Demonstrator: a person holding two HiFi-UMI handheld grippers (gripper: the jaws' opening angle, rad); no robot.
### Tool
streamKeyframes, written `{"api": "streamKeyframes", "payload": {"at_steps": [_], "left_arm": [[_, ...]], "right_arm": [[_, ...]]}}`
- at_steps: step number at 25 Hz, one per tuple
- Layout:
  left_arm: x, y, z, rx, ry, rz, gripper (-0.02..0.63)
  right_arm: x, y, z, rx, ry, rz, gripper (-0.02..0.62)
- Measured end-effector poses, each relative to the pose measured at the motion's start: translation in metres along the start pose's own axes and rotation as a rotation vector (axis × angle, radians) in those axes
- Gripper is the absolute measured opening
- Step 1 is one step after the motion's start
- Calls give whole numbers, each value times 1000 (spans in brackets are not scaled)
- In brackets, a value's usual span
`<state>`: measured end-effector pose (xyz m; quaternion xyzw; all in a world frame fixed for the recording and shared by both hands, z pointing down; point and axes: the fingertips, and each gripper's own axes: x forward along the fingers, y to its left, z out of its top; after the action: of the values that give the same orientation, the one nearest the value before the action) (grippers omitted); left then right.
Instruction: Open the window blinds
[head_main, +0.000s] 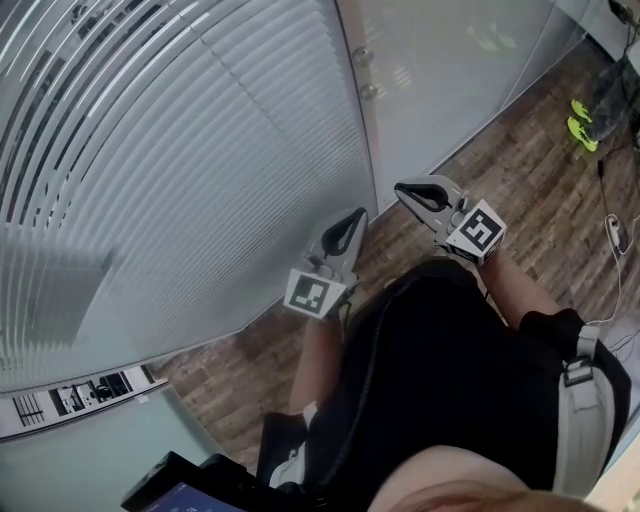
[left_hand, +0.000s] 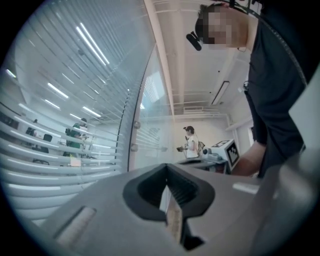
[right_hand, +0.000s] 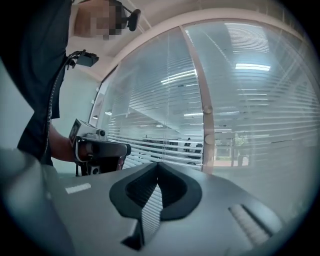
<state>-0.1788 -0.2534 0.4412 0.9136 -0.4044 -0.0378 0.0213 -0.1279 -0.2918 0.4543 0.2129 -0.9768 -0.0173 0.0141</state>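
Observation:
Pale horizontal blinds (head_main: 180, 150) cover the glass wall at the left; their upper-left slats are tilted so dark gaps show, and the lower ones lie flat. A frame post (head_main: 360, 110) with two round knobs bounds them on the right. My left gripper (head_main: 355, 218) points at the bottom of the post, shut with nothing in it. My right gripper (head_main: 402, 188) is beside it, in front of the frosted glass panel (head_main: 450, 70), shut and empty too. In the left gripper view the jaws (left_hand: 167, 167) meet before the blinds (left_hand: 45, 150). In the right gripper view the jaws (right_hand: 158, 164) meet, with the left gripper (right_hand: 100, 150) beside them.
Wood floor (head_main: 520, 190) runs along the foot of the glass. Yellow-green shoes (head_main: 580, 120) and cables (head_main: 612, 230) lie at the far right. A dark device with a screen (head_main: 170, 490) is at the bottom left. A person (left_hand: 190, 142) stands beyond the glass.

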Motion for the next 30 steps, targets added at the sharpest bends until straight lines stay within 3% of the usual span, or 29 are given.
{"api": "streamKeyframes", "payload": {"at_steps": [13, 23, 30], "left_arm": [[-6, 6, 1, 19, 8, 46, 3], [2, -8, -2, 21, 16, 45, 3], [23, -31, -1, 39, 26, 79, 3]], "right_arm": [[-2, 2, 3, -30, -11, 17, 3], [-15, -2, 5, -26, -17, 24, 3], [-39, -13, 8, -22, -30, 80, 3]]}}
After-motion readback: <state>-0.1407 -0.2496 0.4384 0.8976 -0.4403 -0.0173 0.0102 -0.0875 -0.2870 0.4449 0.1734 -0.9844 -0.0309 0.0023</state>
